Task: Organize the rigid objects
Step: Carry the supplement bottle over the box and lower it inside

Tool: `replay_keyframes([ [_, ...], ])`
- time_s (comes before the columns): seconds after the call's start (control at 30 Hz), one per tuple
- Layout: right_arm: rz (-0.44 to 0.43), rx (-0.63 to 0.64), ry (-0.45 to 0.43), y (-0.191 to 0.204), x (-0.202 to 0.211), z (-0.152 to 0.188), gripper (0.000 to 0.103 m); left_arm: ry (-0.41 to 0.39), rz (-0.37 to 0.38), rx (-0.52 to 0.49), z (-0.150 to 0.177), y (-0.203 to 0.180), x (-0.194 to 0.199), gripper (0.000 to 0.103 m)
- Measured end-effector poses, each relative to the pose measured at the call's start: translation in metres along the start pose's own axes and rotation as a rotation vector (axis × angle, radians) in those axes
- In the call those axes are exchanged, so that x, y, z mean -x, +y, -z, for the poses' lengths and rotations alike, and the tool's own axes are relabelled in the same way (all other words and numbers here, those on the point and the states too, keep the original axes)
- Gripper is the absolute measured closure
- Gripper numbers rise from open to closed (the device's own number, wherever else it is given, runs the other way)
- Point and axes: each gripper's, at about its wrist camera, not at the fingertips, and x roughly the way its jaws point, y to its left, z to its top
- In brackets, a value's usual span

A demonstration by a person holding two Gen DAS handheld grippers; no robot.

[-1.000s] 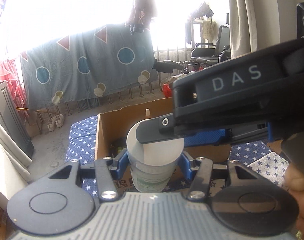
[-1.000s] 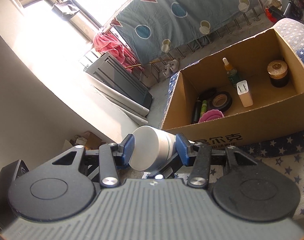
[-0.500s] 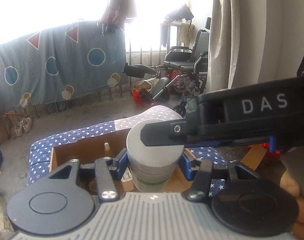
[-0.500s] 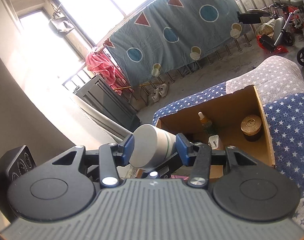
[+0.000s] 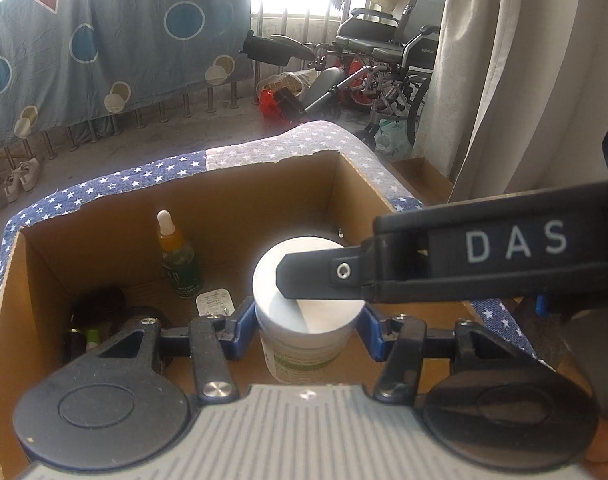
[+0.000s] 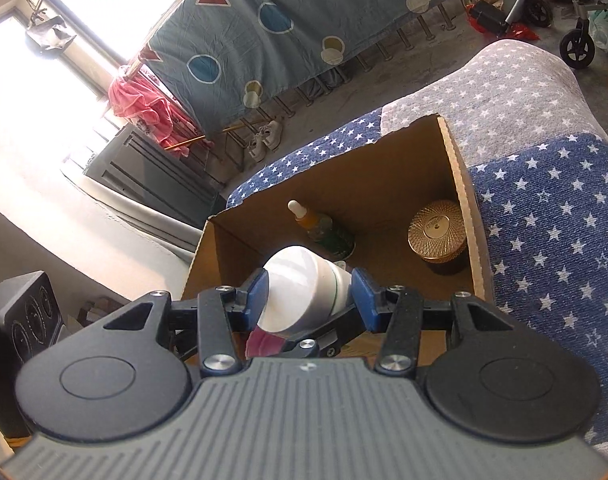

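**Jar held by both grippers over the box**

Sunlit and cluttered, the room has a patterned blue sheet (image 5: 104,40) hung across the upper left of the frame and a wheelchair (image 5: 383,44) at upper right. Lower down, an open cardboard box (image 5: 264,184) sits on a star-printed cloth (image 6: 543,208).

Both tools clamp the same white jar (image 5: 307,312). The left gripper (image 5: 309,320) presses its blue pads on the jar's sides just under the lid, and the right gripper (image 6: 309,296) grips it too, one black finger lying across the lid in the left wrist view. The jar hangs over the box's near middle, tilted in the right wrist view.

Inside the box, a dropper bottle (image 5: 178,260) stands toward the back, a gold-lidded jar (image 6: 437,236) sits by the right wall, and dark items crowd the lower left corner.

My read on the risks: if one grip lets go before the other, the tilted jar could swing or drop onto its side. Lowered too far back, it could knock over the slim dropper bottle. The free floor between bottle and gold jar looks the safest spot.
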Motion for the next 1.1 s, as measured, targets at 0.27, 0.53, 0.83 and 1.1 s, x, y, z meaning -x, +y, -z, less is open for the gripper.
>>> replay_keyframes([
  [0.27, 0.033, 0.048, 0.031, -0.004, -0.031, 0.004, 0.059, 0.036, 0.019, 0.010, 0.006, 0.007, -0.014, 0.049],
  [0.53, 0.046, 0.055, 0.034, -0.002, -0.032, 0.007, 0.059, 0.021, 0.025, -0.013, 0.005, 0.002, -0.008, 0.049],
  [0.83, 0.032, 0.076, 0.008, 0.011, -0.004, 0.001, 0.058, -0.036, 0.018, 0.013, 0.008, 0.012, 0.037, 0.048],
  [1.1, 0.000, 0.131, 0.169, 0.037, 0.011, -0.005, 0.044, -0.123, -0.085, 0.081, 0.031, 0.046, 0.110, 0.032],
])
